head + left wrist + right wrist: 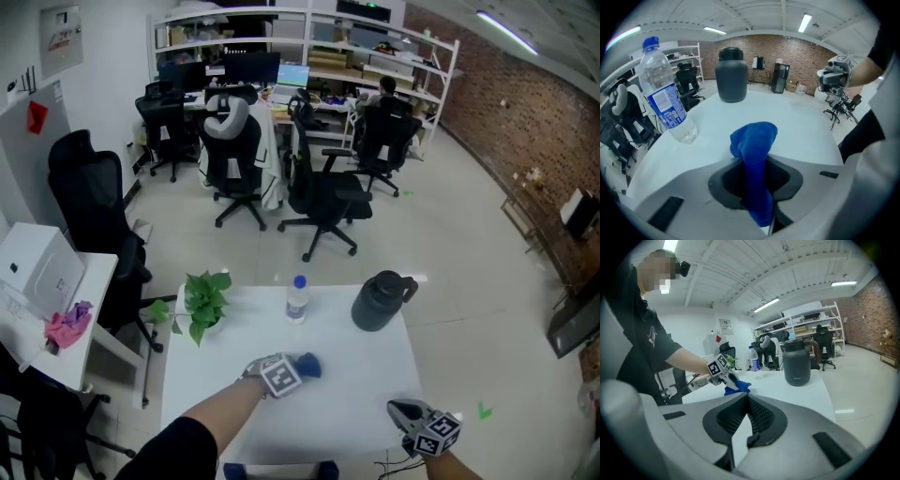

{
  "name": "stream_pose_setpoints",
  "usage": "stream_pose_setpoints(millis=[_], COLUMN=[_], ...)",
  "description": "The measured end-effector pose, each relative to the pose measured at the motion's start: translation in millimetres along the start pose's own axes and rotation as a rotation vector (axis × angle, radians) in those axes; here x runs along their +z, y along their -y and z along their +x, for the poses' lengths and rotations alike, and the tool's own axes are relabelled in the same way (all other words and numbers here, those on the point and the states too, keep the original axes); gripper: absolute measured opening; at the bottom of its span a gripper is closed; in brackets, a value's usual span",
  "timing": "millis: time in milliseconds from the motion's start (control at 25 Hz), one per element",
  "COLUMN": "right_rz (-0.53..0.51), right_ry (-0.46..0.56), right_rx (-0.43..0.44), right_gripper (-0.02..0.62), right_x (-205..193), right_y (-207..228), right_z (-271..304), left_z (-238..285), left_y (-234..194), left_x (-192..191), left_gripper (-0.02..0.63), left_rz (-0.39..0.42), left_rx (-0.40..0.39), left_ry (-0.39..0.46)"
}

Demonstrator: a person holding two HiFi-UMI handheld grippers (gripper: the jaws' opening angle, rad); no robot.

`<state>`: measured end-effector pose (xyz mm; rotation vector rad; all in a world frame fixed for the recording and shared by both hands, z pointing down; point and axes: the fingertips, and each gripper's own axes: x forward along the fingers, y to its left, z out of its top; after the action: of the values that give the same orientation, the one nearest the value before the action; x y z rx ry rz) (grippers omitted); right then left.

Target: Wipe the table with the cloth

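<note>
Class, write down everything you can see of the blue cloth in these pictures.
The blue cloth is bright, soft-looking fabric, fuzzy like microfibre, with no print visible. It is bunched into a narrow strip and pinched between the jaws of the left gripper, which are closed on it. Its free end bulges out ahead of the jaws in a rounded fold and appears to rest on the white table, nearer the person than the water bottle. Nothing else touches it.
</note>
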<state>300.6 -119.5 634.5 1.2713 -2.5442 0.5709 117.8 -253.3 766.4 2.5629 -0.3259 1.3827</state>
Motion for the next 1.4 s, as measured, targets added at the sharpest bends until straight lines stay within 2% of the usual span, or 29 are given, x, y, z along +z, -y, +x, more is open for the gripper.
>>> stream_pose_setpoints(millis=[80,160,360,600,720,880,1000,1160,1400], right_rz=[-0.002,-0.007,0.011,0.012,0.022,0.01,-0.003,-0.016,0.002], right_ry=[-0.002,-0.009,-0.027,-0.043,-0.028,-0.004,-0.001,-0.005,-0.013], right_rx=[0.005,0.011,-0.024,-0.069,-0.07,-0.039,-0.016,0.001,-0.034], right_gripper=[0.008,0.008,0.008,0.008,0.008,0.008,0.008,0.008,0.008], right_x=[-1,-3,-10,-16,-12,1,3,0,-3], right_y=[-1,-1,12,26,24,20,18,15,27], right_z=[3,4,-12,-32,-30,-11,3,12,-5], left_z=[7,15,30,35,30,10,2,18,25], left_y=[5,-4,-44,-80,-68,-11,12,1,-52], left_x=[-17,-28,-2,10,10,7,-4,-23,-7], left_gripper=[0.076,0.076,0.077,0.076,0.075,0.075,0.075,0.075,0.075], left_rz=[-0.002,-0.019,-0.026,-0.099,-0.09,0.004,0.032,0.005,-0.057], left_rx=[-0.008,0.018,0.079,0.148,0.133,0.031,-0.007,-0.003,0.097], left_ry=[-0.061,-0.094,-0.025,0.027,0.007,0.018,0.013,-0.03,-0.016])
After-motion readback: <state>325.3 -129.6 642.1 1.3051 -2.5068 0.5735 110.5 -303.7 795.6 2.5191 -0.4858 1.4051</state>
